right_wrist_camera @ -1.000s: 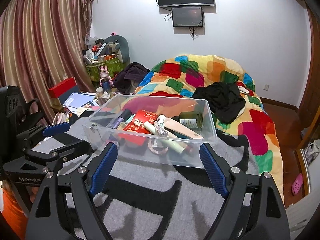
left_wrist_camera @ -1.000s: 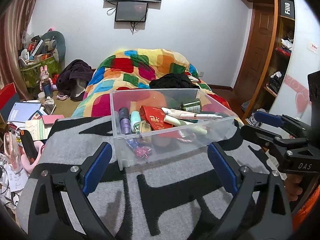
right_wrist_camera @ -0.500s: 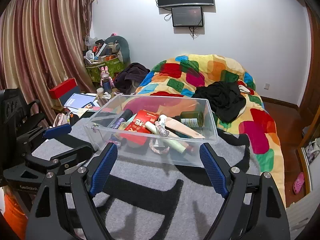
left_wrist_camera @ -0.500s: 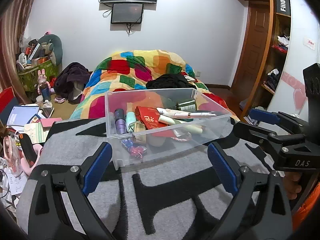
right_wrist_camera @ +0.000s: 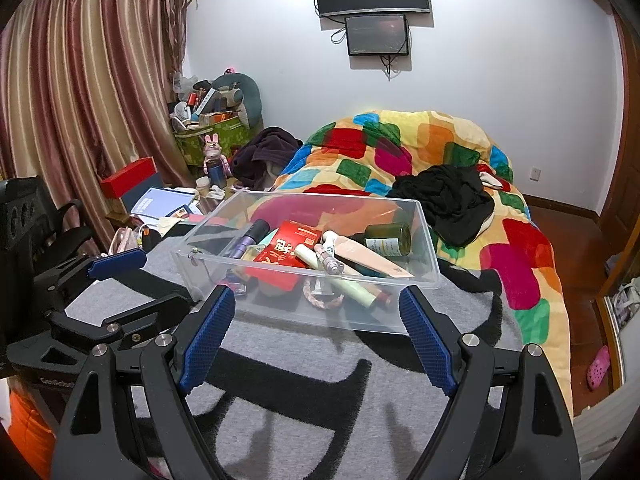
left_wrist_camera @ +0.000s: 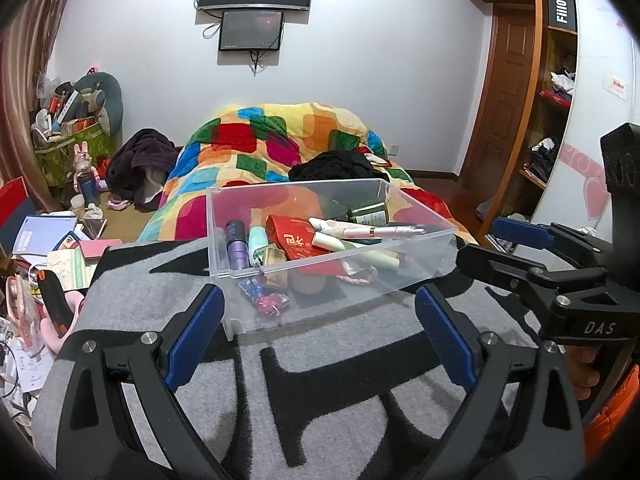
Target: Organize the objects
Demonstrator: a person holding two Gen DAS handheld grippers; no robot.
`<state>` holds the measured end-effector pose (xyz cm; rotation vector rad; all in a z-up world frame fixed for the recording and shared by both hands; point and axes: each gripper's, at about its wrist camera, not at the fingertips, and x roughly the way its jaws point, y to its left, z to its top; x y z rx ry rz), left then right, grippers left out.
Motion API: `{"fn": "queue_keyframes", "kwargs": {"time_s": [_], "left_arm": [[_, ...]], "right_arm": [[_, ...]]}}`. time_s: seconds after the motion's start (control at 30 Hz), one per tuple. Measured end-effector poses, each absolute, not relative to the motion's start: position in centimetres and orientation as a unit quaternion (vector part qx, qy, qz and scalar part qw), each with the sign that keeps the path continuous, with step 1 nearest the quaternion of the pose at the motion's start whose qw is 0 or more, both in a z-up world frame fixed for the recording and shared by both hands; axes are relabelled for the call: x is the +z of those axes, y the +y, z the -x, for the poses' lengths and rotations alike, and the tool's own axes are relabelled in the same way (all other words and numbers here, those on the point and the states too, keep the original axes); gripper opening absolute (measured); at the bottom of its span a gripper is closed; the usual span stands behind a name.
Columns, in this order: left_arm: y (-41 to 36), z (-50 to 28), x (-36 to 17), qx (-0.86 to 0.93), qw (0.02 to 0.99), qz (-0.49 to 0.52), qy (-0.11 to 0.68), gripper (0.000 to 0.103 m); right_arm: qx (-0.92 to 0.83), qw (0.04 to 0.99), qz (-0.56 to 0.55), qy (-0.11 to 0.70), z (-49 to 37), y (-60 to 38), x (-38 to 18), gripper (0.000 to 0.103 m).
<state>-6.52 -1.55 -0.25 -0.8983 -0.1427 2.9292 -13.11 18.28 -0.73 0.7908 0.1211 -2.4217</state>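
Observation:
A clear plastic bin (left_wrist_camera: 416, 216) (right_wrist_camera: 424, 240) stands on a grey and black blanket (left_wrist_camera: 340, 392) (right_wrist_camera: 304, 392). It holds a red envelope (left_wrist_camera: 294, 240) (right_wrist_camera: 286, 248), a purple tube (left_wrist_camera: 236, 246), a dark green jar (right_wrist_camera: 390, 240), a pink pen (left_wrist_camera: 380, 233) and several cosmetic tubes. My left gripper (left_wrist_camera: 320, 332) is open and empty just in front of the bin. My right gripper (right_wrist_camera: 316, 336) is open and empty in front of the bin; it also shows at the right of the left wrist view (left_wrist_camera: 536, 252).
A colourful patchwork quilt (right_wrist_camera: 420, 148) with black clothes (right_wrist_camera: 444, 196) lies behind the bin. Papers, boxes and a red box (right_wrist_camera: 128, 176) clutter the left side by the curtain. A wooden shelf (left_wrist_camera: 548, 92) and door stand at the right.
Both grippers have stayed open; the views have shifted slightly, with the bin sitting a little lower and closer in the left wrist view.

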Motion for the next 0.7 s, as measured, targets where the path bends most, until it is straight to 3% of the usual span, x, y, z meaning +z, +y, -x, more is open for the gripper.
{"fn": "queue_keyframes", "kwargs": {"time_s": [0.7], "left_arm": [[-1.52,6.21,0.0,0.953,0.041,0.296,-0.052,0.097]], "right_arm": [[-0.906,0.293,-0.304,0.042,12.94,17.99,-0.93,0.083]]}}
